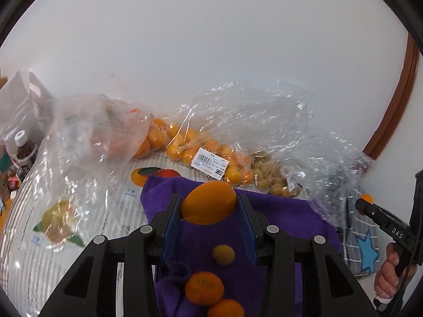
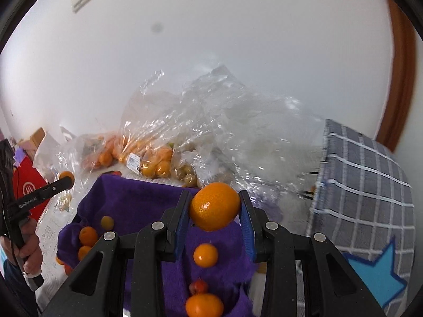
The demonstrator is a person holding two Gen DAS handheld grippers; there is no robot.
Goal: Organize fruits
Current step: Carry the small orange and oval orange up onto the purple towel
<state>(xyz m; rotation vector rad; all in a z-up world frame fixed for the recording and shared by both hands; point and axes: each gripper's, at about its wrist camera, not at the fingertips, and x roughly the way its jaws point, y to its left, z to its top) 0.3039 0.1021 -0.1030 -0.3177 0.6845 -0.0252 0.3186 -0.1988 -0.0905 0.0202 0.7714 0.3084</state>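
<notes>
Gripping a smooth orange oval fruit (image 1: 208,202) between the blue pads of my left tongs (image 1: 210,206), I am holding it in the air above the rumpled purple cloth (image 1: 277,211). My right tongs (image 2: 214,207) are clamping a second round orange fruit with a dimpled skin (image 2: 214,206) the same way, pads pressing on both of its sides, over that same cloth. Below the left tongs a small dull yellow fruit (image 1: 223,255) and two loose tangerines (image 1: 204,288) are lying on the purple fabric; from the right wrist view more small oranges (image 2: 205,255) are resting there, and a little red fruit (image 2: 198,286) beside them. Behind the cloth, a clear plastic bag of small oranges with a white barcode label (image 1: 208,162) is lying on the striped tablecloth (image 1: 31,206), just beside a crinkled bag of pale beige round fruits (image 1: 269,179). A grey checked fabric box with a blue star (image 2: 370,198) is standing to the right of the cloth.
</notes>
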